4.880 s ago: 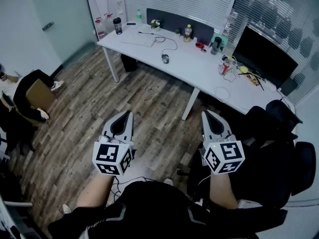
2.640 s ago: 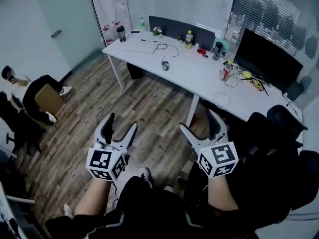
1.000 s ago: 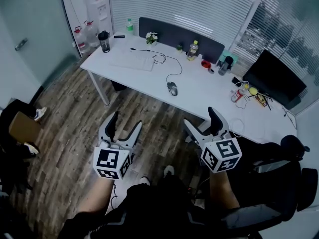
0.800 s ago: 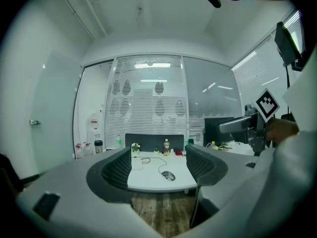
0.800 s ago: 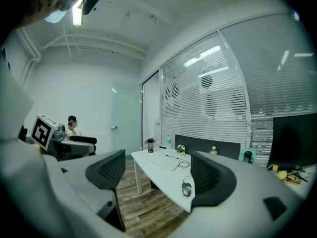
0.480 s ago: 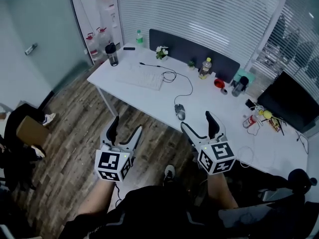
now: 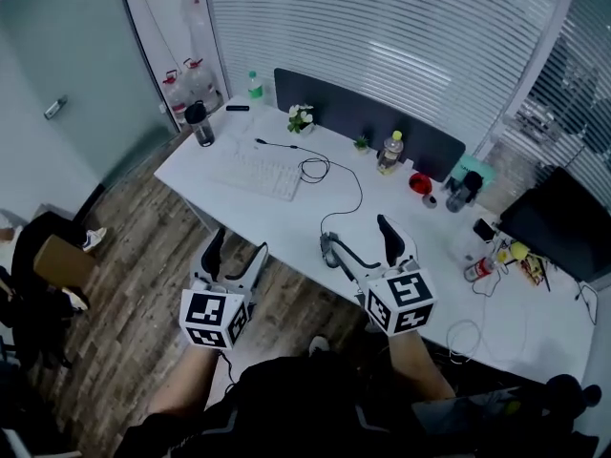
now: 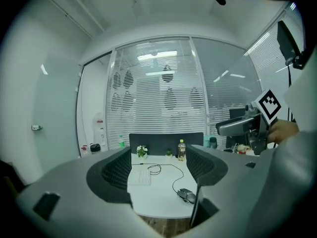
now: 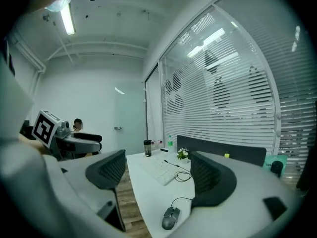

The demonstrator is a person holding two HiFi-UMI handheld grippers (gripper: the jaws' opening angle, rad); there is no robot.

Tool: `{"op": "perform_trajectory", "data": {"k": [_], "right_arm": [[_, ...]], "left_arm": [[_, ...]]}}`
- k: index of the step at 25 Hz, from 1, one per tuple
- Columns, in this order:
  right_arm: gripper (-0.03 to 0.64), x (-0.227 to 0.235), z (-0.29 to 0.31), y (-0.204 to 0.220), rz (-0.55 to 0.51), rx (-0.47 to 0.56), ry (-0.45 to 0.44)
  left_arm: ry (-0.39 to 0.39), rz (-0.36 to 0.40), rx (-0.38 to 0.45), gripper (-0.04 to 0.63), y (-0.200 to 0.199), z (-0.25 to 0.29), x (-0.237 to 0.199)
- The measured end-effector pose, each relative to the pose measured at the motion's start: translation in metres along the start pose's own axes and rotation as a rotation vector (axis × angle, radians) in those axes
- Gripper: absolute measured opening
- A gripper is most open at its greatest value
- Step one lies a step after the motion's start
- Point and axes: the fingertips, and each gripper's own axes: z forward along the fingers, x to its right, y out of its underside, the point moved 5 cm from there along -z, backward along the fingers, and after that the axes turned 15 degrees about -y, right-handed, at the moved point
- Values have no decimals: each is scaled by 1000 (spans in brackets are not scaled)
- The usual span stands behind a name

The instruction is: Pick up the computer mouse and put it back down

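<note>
Both tongs stand open, jaws wide apart and gripping nothing. Held low, the left tongs [image 7: 237, 246] hang over the wooden floor [image 7: 143, 227] just short of the white surface [image 7: 277, 208]. Over that surface's near edge are the right tongs [image 7: 358, 237]. The computer mouse [image 9: 170, 217] lies on the surface near this edge, untouched; in the right gripper view it sits low in the gap between the jaws, ahead of them, and in the head view it is partly hidden behind the right tongs' left jaw. Its cable [image 7: 355, 191] curls back toward a white keyboard [image 7: 260, 175] lying farther in. A bottle [image 7: 387, 153] stands by the dark rear panel.
</note>
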Motion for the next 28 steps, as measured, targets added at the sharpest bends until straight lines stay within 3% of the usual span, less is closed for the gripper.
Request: {"op": "perform_trajectory", "data": {"k": [7,13,28], "right_arm": [[405,36,20,11,-3,-40,-20],[400,53,50,38,54,-87,17],[390,82,124,169,229,-307,182]], "left_arm": [[-13,5,-36,344,2,48,10],[38,3,-80,344,20,88,1],[234,27,-312,344,143,191,-23]]}}
